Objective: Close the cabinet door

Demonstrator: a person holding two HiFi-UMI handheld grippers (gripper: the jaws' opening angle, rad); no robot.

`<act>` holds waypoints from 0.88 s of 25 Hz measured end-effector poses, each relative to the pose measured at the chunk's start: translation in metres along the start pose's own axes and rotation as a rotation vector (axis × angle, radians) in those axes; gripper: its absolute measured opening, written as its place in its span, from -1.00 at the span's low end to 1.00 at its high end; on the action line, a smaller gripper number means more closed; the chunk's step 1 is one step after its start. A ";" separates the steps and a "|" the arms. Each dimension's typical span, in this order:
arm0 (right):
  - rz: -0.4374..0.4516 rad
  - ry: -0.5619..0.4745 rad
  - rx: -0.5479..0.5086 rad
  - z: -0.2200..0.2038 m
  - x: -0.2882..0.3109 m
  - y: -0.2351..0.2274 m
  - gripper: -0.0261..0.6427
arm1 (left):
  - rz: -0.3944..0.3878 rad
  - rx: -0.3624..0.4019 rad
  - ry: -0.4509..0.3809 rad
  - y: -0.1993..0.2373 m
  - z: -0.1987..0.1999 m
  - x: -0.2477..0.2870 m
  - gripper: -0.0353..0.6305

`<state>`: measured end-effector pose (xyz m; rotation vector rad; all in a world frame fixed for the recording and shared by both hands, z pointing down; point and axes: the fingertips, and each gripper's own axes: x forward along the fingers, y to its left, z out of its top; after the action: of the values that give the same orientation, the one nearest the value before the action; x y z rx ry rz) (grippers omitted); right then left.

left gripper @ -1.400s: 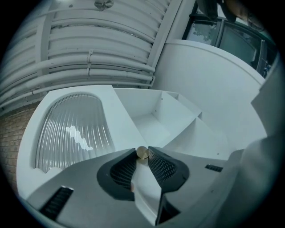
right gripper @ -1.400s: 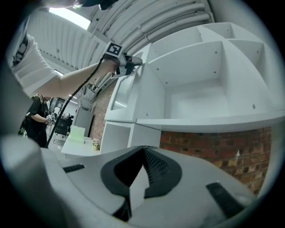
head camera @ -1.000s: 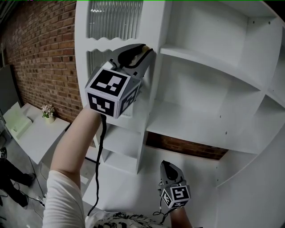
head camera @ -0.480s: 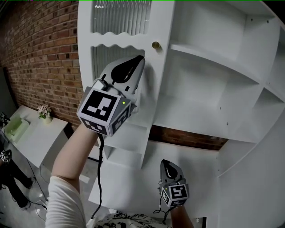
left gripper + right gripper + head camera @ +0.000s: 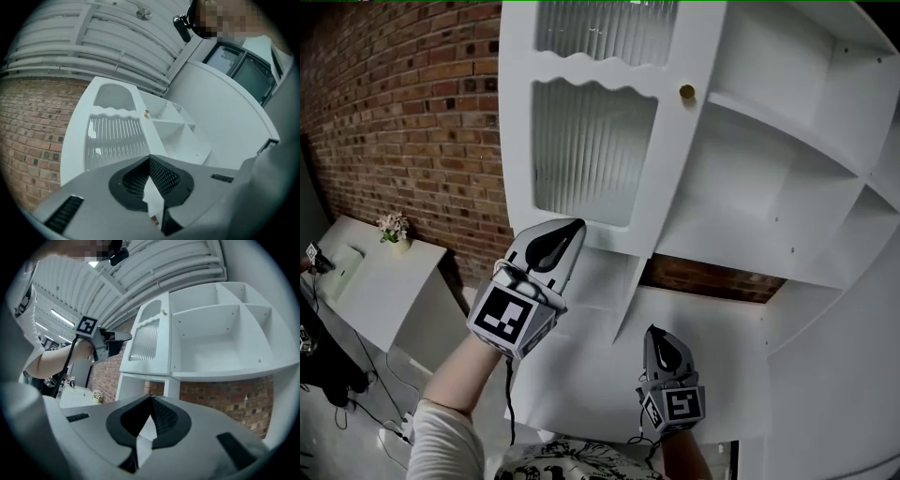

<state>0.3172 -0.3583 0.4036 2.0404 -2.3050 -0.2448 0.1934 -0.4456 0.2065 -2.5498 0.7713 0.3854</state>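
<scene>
Beside the brick wall (image 5: pixel 412 141) and cabinet door (image 5: pixel 667 159), left tool (image 5: pixel 575 225) and right tool (image 5: pixel 653 331) are fully closed, empty.

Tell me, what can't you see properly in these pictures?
- Cabinet door: the head view's top edge cuts off its upper pane.
- Cabinet: in the right gripper view, its lowest part is hidden behind the right gripper.
- Potted plant: too small in the head view to tell its flowers.
</scene>
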 end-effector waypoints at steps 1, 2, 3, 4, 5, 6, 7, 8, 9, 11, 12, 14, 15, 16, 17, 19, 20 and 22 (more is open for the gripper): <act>-0.004 -0.001 -0.001 0.001 0.002 0.004 -0.91 | -0.011 -0.009 0.018 -0.004 -0.013 -0.011 -0.87; -0.007 0.000 -0.002 0.001 0.003 0.009 -0.91 | -0.021 -0.023 0.038 -0.008 -0.026 -0.023 -0.87; -0.010 0.003 -0.005 0.001 0.005 0.014 -0.91 | -0.029 -0.045 0.060 -0.012 -0.039 -0.035 -0.87; -0.011 0.008 -0.007 0.001 0.007 0.020 -0.91 | -0.034 -0.073 0.086 -0.016 -0.053 -0.047 -0.87; -0.011 0.014 -0.009 0.000 0.008 0.025 -0.91 | -0.035 -0.103 0.114 -0.020 -0.068 -0.058 -0.87; -0.009 0.020 -0.010 -0.002 0.009 0.029 -0.91 | -0.031 -0.131 0.143 -0.023 -0.082 -0.070 -0.87; -0.007 0.025 -0.009 -0.004 0.010 0.033 -0.91 | -0.023 -0.161 0.172 -0.026 -0.097 -0.081 -0.87; -0.005 0.028 -0.009 -0.006 0.011 0.037 -0.91 | -0.014 -0.196 0.199 -0.030 -0.111 -0.091 -0.87; -0.004 0.032 -0.009 -0.008 0.012 0.040 -0.91 | -0.008 -0.236 0.222 -0.033 -0.124 -0.101 -0.87; 0.001 0.035 -0.010 -0.010 0.013 0.047 -0.91 | 0.002 -0.300 0.254 -0.039 -0.140 -0.116 -0.87; 0.003 0.037 -0.010 -0.010 0.014 0.050 -0.91 | 0.008 -0.309 0.261 -0.041 -0.145 -0.122 -0.87; 0.005 0.044 -0.008 -0.011 0.015 0.055 -0.91 | 0.023 -0.298 0.269 -0.043 -0.149 -0.129 -0.87; 0.005 0.044 -0.008 -0.012 0.016 0.057 -0.91 | 0.032 -0.296 0.271 -0.044 -0.150 -0.132 -0.87; 0.007 0.042 -0.008 -0.012 0.016 0.059 -0.91 | 0.041 -0.300 0.271 -0.044 -0.151 -0.136 -0.87; 0.010 0.040 -0.008 -0.012 0.017 0.062 -0.91 | 0.049 -0.306 0.268 -0.043 -0.152 -0.138 -0.87; 0.015 0.038 -0.008 -0.012 0.017 0.065 -0.91 | 0.054 -0.318 0.266 -0.041 -0.151 -0.141 -0.87; 0.015 0.037 -0.010 -0.011 0.017 0.066 -0.91 | 0.053 -0.320 0.268 -0.040 -0.151 -0.141 -0.87; 0.010 0.034 -0.011 -0.009 0.016 0.065 -0.91 | 0.053 -0.312 0.269 -0.036 -0.150 -0.140 -0.87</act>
<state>0.2522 -0.3677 0.4212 2.0120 -2.2884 -0.2197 0.1214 -0.4282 0.4015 -2.9198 0.9406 0.1917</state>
